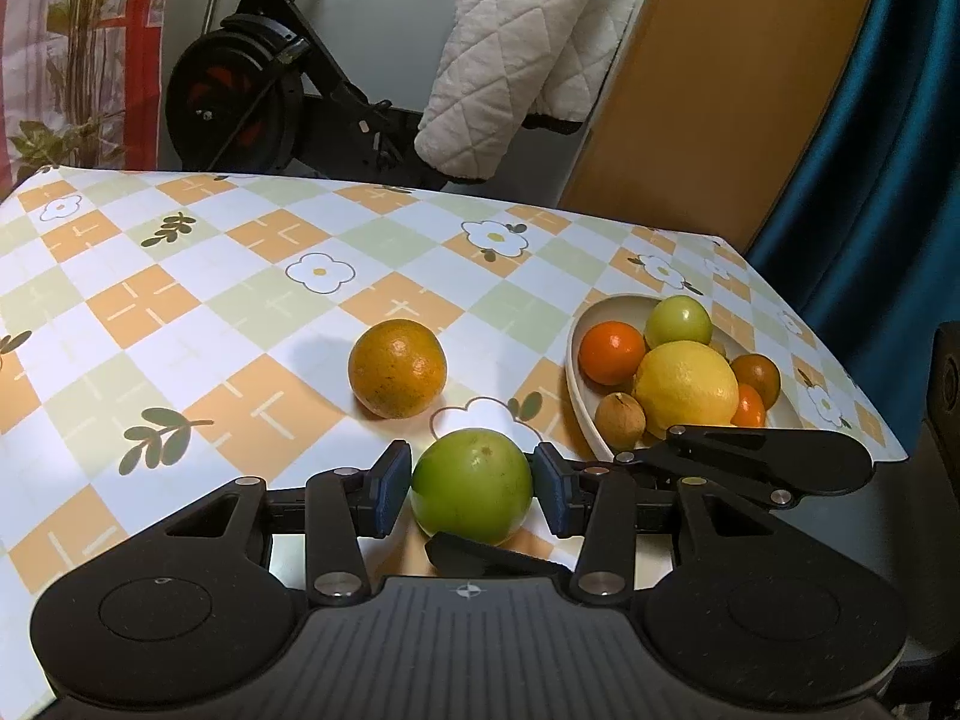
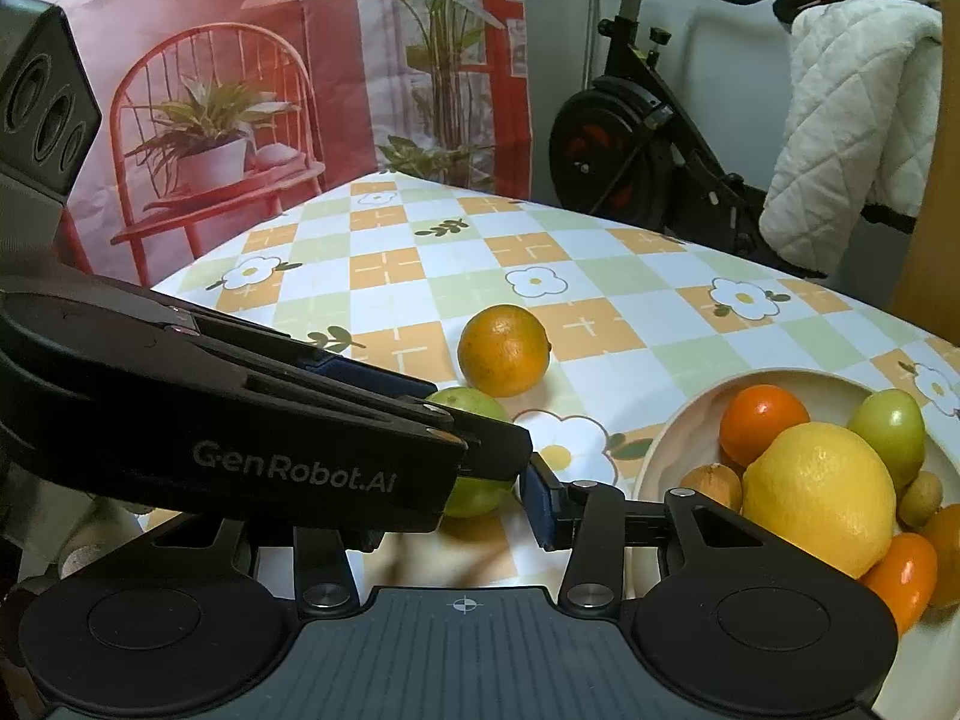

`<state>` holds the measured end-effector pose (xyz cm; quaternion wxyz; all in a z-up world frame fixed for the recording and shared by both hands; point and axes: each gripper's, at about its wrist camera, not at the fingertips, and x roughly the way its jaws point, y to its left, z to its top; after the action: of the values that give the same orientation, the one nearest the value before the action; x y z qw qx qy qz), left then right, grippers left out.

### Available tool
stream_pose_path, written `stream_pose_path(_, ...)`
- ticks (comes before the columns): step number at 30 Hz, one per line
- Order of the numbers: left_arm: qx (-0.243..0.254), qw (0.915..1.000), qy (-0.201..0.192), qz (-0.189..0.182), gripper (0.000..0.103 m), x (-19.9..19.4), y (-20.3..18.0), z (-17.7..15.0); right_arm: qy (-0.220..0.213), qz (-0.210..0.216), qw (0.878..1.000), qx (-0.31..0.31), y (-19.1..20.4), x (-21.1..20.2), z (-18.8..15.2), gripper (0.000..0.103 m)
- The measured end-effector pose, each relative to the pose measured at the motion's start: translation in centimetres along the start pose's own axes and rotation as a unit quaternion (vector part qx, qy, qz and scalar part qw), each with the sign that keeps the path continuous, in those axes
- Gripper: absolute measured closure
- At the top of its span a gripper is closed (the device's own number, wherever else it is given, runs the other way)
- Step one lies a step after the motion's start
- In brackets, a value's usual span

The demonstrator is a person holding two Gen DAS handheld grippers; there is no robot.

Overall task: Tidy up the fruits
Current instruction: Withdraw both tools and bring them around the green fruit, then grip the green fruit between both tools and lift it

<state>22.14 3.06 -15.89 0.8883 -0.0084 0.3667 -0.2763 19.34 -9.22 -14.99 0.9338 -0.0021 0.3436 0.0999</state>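
A green round fruit (image 1: 472, 485) sits between the blue pads of my left gripper (image 1: 472, 489), which touch it on both sides near the table's front edge. It also shows in the right wrist view (image 2: 474, 495), partly hidden by the left gripper's body. A dull orange (image 1: 397, 368) lies on the cloth just beyond it, also in the right wrist view (image 2: 504, 350). A cream bowl (image 1: 579, 354) to the right holds a lemon (image 1: 687, 390), small oranges and a green fruit. My right gripper (image 2: 456, 507) is open beside the bowl (image 2: 660, 450), empty.
The table wears a checked flower cloth (image 1: 240, 276). Behind it stand an exercise bike (image 1: 252, 84) with a white quilted blanket (image 1: 528, 42), a wooden panel (image 1: 708, 90) and a blue curtain (image 1: 888, 150). A red plant backdrop (image 2: 240, 90) hangs at the far left.
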Motion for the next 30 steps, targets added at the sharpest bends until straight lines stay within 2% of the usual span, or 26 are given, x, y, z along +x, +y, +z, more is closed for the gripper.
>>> stream_pose_path(14, 0.004, 1.0000, -0.009, -0.001, 0.056, -1.8, -1.7, -0.1, -0.023, 0.006, 1.000, 0.020, 0.0, -2.6, -0.7, 0.063)
stream_pose_path(22, 0.032, 0.9991, -0.026, -0.010, 0.056, -2.7, -5.4, 1.3, -0.064, -0.009, 0.997, 0.041, -1.6, -6.5, -0.8, 0.063)
stream_pose_path(30, 0.064, 0.9969, -0.031, -0.033, 0.056, -1.4, -10.0, 2.5, -0.096, -0.037, 0.992, 0.079, -5.5, -10.2, -1.7, 0.063)
